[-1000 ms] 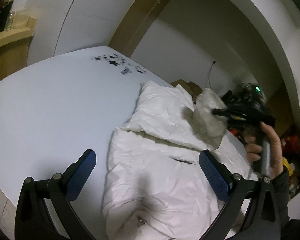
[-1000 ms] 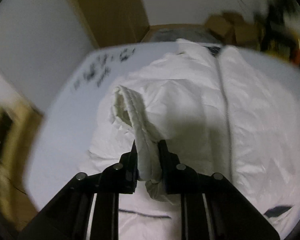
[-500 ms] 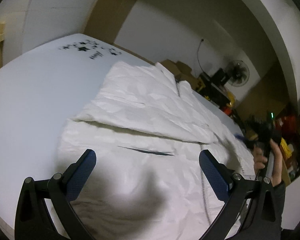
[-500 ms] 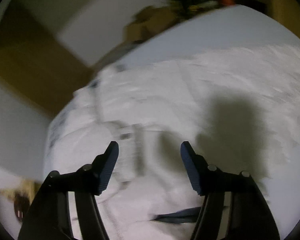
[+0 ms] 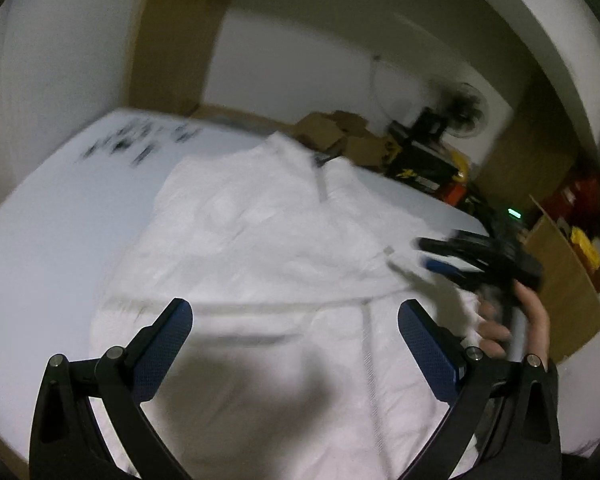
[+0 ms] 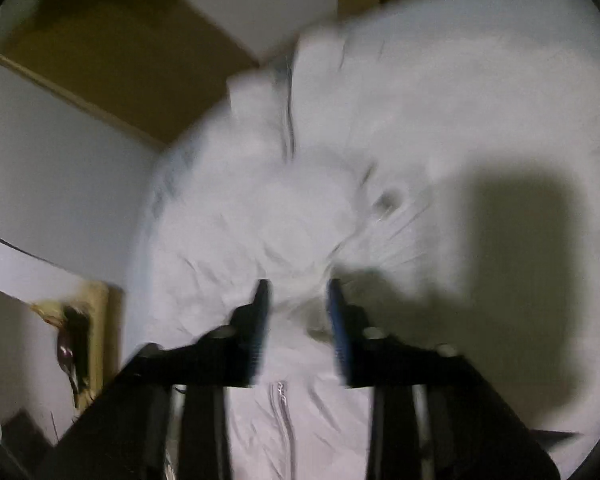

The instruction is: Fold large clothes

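With the white jacket [image 5: 268,280] lying spread on the white table [image 5: 52,240], the left gripper [image 5: 296,320] hovered wide open and empty above it while the right gripper [image 6: 298,300], its jaws having just been closing, straddled a bunched fold without yet clamping it, so the next move called for a firm pinch before folding.

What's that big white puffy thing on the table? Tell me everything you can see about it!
It is a white jacket, crinkly and padded-looking, spread front up over the white table. A zipper runs up its middle to the collar at the far end. One sleeve seems folded across its chest. The right gripper has fabric bunched between its closing fingers; the left gripper hangs open above it.
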The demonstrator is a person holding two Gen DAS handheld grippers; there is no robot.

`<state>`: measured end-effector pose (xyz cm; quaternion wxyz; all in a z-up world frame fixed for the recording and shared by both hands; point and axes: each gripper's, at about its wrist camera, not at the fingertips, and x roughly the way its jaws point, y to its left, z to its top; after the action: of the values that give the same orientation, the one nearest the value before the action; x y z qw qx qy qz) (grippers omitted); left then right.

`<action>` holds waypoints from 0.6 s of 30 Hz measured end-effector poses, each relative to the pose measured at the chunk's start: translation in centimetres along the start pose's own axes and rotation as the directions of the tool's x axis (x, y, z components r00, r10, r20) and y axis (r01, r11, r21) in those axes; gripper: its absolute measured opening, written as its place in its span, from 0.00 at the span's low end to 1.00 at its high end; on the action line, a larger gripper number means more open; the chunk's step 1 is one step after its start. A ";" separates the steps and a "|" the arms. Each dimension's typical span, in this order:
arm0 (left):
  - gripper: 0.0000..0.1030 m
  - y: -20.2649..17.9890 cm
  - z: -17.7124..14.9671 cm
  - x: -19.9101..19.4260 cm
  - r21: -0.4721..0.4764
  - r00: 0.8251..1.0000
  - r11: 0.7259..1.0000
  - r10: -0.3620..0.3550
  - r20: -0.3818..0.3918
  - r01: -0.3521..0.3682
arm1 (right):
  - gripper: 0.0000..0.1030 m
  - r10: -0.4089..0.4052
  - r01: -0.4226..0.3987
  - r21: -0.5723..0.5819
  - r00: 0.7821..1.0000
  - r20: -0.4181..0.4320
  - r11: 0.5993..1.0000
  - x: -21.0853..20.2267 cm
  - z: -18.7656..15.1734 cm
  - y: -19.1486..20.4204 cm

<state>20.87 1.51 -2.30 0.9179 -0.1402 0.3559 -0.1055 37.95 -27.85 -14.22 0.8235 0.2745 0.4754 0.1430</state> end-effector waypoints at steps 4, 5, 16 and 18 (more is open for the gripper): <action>1.00 -5.1 4.1 6.1 0.086 0.997 0.994 -0.071 -0.034 0.073 | 0.94 -0.119 0.069 0.178 0.950 0.289 0.982 -12.4 -1.1 -7.7; 1.00 -6.3 4.8 8.4 0.102 0.995 0.991 -0.075 -0.064 0.082 | 0.94 -0.142 0.078 0.213 0.941 0.307 0.974 -14.4 -1.5 -9.8; 1.00 -17.7 1.2 30.0 0.274 0.944 0.961 0.076 -0.322 0.016 | 0.92 -0.473 0.254 0.585 0.843 0.257 0.770 -27.1 -7.2 -28.5; 1.00 -18.4 0.3 31.2 0.317 0.936 0.948 0.145 -0.321 -0.038 | 0.88 -0.478 0.238 0.629 0.844 0.243 0.740 -28.2 -7.6 -30.9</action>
<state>41.96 -24.88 -15.41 0.8570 0.0409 0.4946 -0.1387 16.34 -64.44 -15.56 0.7899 0.4341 0.3672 -0.2298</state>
